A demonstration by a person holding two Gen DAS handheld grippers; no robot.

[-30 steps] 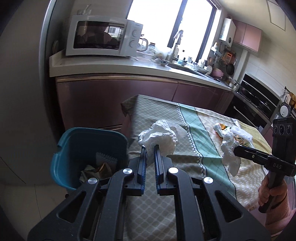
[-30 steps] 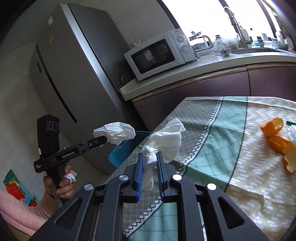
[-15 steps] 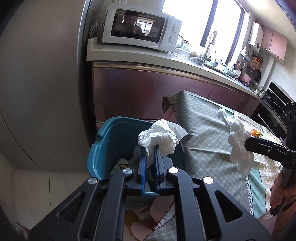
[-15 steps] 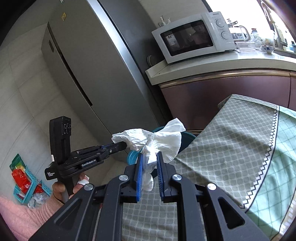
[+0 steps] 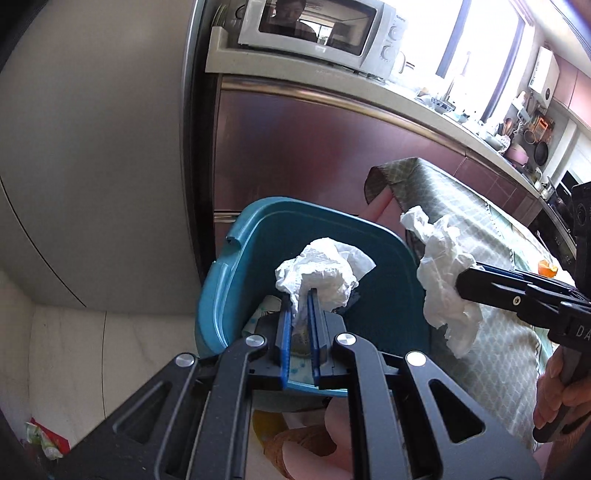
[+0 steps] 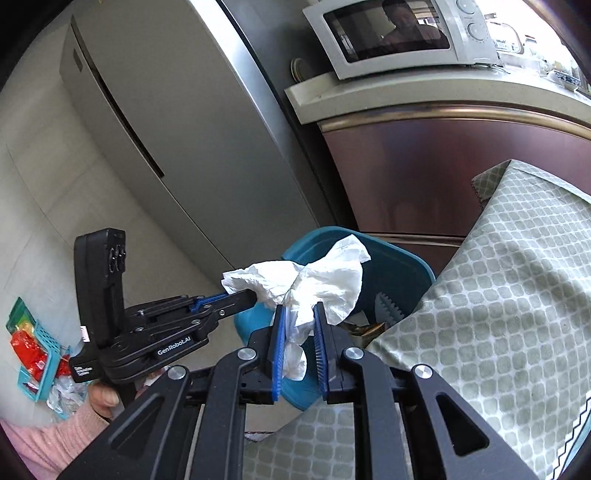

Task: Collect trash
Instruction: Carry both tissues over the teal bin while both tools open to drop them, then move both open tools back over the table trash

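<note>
Closed tightly on a crumpled white tissue (image 5: 317,278), the jaws of the left gripper (image 5: 298,295) are held directly above the opening of the teal bin (image 5: 236,280); the wad bulges out past the blue pads (image 5: 283,325), and scraps of earlier rubbish are glimpsed in the bin beneath it. A second crumpled tissue (image 6: 325,284) is pinched in the narrow jaws of the right gripper (image 6: 298,314), with a tail of paper hanging down between the pads and the bulk of it spread above the tips.

Seen from the left wrist, the right gripper's tissue (image 5: 443,280) is carried just beside the bin's right rim, over the edge of the checked tablecloth (image 5: 491,354), not yet clearly over the opening. The left hand is therefore judged the nearer of the two to a drop: its tissue lies straight below and ahead of the jaws, inside the bin's outline, so a plain release should be enough. The right gripper would probably need to be brought further across, towards the bin's middle, before its jaws are opened, or the paper may be caught on the rim or cloth.

Farther off, a piece of orange peel (image 5: 546,268) is seen left on the table, and behind the bin stand the dark red cabinet (image 5: 314,155), the microwave (image 5: 321,29) on the counter, and the grey refrigerator (image 6: 177,122).
</note>
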